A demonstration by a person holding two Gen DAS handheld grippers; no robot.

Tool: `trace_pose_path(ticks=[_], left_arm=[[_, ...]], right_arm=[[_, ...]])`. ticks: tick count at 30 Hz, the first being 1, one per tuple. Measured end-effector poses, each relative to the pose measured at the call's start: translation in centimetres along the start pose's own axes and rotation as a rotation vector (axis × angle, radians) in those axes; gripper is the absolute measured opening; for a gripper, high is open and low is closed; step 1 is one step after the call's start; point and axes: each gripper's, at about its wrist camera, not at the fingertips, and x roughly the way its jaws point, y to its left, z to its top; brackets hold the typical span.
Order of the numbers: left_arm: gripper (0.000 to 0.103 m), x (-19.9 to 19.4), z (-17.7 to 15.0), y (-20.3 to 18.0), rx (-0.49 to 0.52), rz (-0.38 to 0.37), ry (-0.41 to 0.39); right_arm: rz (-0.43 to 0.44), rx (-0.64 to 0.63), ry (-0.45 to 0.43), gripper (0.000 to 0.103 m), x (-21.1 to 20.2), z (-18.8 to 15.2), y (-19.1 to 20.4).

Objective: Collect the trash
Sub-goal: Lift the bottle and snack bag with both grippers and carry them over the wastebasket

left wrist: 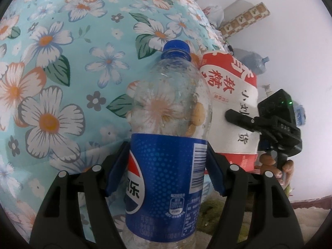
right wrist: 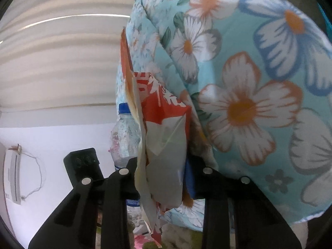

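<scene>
- Bottle (left wrist: 166, 145), seen from my left wrist: a clear plastic drink bottle with a blue cap and blue label stands upright between the fingers of my left tool (left wrist: 168, 159), and both blue pads press on the label, so that tool is gripping it.
- Behind the bottle spreads a pale blue quilt (left wrist: 62, 62) printed with white and orange flowers.
- Just right of the bottle, touching its shoulder, is a red and white snack bag (left wrist: 232, 108) with large printed characters.
- My right tool (left wrist: 238, 119) comes in from the right edge with one black finger laid across the bag's front; fingertips of my hand (left wrist: 288, 166) show below it.
- White wall fills the right side, and a strip of pale rug (left wrist: 311, 213) lies at the bottom right.
- From my right wrist: my right tool (right wrist: 164, 176) is closed on the snack bag (right wrist: 164, 145), whose crumpled red and white film stands up between the fingers.
- Left of the bag the bottle (right wrist: 124, 137) shows, cap up, partly hidden behind it.
- The flowered quilt (right wrist: 249, 83) bulges on the right, touching the bag.
- My left tool's black camera block (right wrist: 83, 166) sits low at left, before a white wall.
</scene>
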Motion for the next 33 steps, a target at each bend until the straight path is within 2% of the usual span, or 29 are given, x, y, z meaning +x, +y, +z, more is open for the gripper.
trace_pose_path(ticks=[4,6,10,27,33], left_arm=[[0.065,0.2,0.0,-1.0,0.041,0.043,0.001],[0.060,0.3,0.1,-1.1,0.051,0.063,-0.003],[0.057,0.5,0.1,-1.7,0.082,0.100,-0.020],[0.056,-0.2,-0.7,-4.1,0.165,0.229,-0.132],[0.056,-1.0,-1.4,-5.0,0.196,0.249,-0.165]], right_arm=[[-0.021,-0.022,-0.009,0.030,-0.9,-0.7,0.2],[-0.029,-0.031,-0.010,0.030,-0.4,-0.6,0.1],[-0.036,-0.043,-0.014,0.030,-0.8,-0.3,-0.2],[-0.051,-0.065,-0.033,0.030,-2.2,-0.5,0.0],[-0.045,-0.065,-0.034,0.030,-2.8,-0.6,-0.5]])
